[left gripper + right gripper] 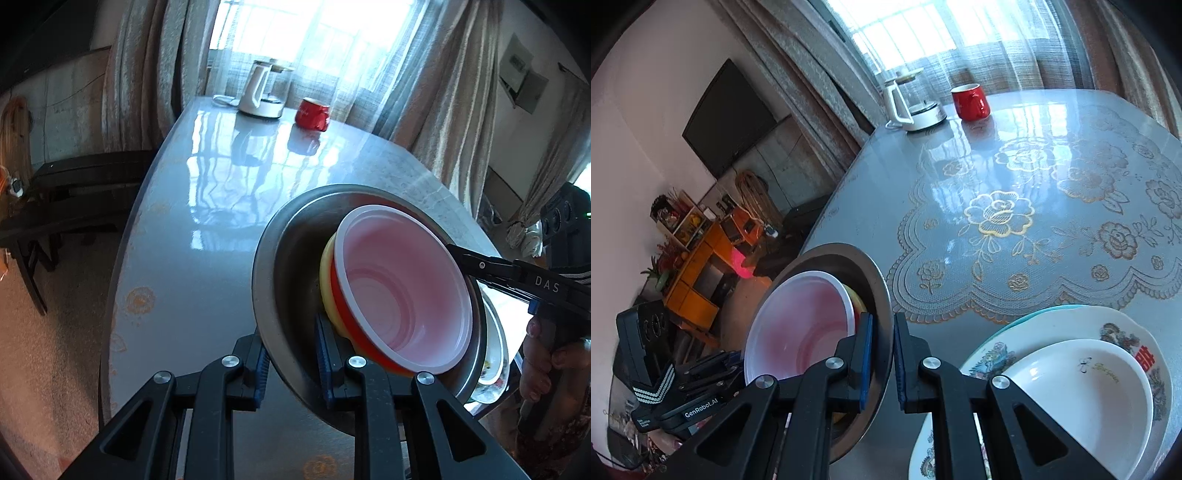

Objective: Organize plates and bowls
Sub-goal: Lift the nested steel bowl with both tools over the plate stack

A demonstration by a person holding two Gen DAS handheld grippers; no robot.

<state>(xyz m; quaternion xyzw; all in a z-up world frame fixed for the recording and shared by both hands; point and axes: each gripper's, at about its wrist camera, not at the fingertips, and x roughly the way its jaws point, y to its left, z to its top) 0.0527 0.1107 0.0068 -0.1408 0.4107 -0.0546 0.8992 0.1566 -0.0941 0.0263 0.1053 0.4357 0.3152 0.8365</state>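
One big metal bowl (295, 266) is held up and tilted just above the near edge of the desk (207, 206). Inside it sit two smaller bowls, one inside the other: a yellow bowl (327, 273) underneath and a red bowl (402, 291) with a white inside on top.

The left gripper (290, 365) has its fingers clenched on the near rim of the metal bowl, one finger inside and one outside. The right gripper (882, 354) has its fingers clenched on the rim at the other side of the same bowl. A hand (543, 365) holds the right gripper's handle.

Beside the metal bowl, at the near edge of the desk, is a stack of dishes. A plain white dish (1082, 398) lies on top of a flowered plate (1123, 332). A teal rim (1015, 325) peeks out under them; how many dishes lie below cannot be told.

At the far edge of the desk stand one white kettle (912, 103) and one red mug (971, 101), near each other but apart. A lace cloth with gold flowers (1001, 214) covers the desk.
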